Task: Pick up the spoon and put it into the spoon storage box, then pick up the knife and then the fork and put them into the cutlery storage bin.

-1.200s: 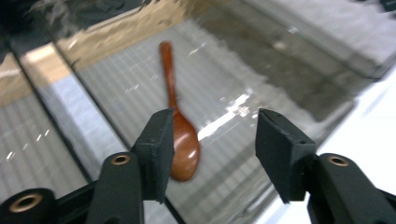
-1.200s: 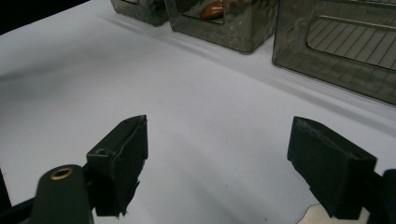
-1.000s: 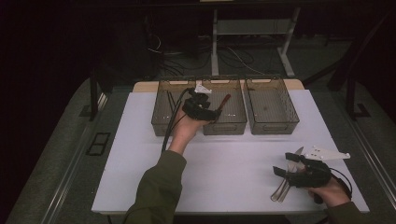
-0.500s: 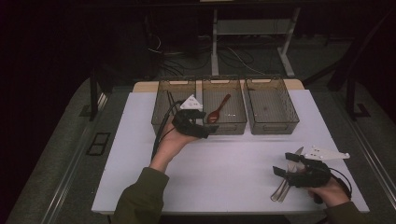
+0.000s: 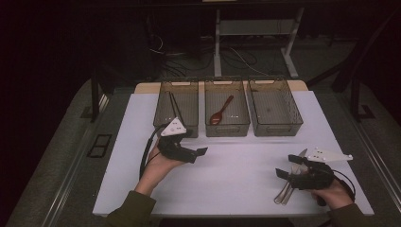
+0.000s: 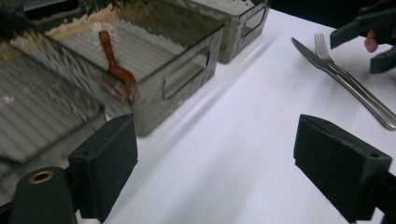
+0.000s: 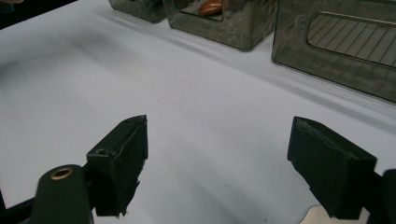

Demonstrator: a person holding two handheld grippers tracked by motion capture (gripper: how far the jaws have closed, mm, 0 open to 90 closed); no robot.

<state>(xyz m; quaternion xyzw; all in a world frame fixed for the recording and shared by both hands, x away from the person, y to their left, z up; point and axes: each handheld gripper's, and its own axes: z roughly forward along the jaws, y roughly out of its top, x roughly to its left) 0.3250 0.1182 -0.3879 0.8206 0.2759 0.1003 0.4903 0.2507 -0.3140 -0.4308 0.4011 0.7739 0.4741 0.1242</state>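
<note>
Left claw hangs over the tabletop just in front of the left bin, jaws wide and just been opening, nothing between them. The brown spoon lies in the middle bin at the tabletop's far edge. Right claw sits near the front right corner, jaws wide and empty, over the knife and fork.
</note>
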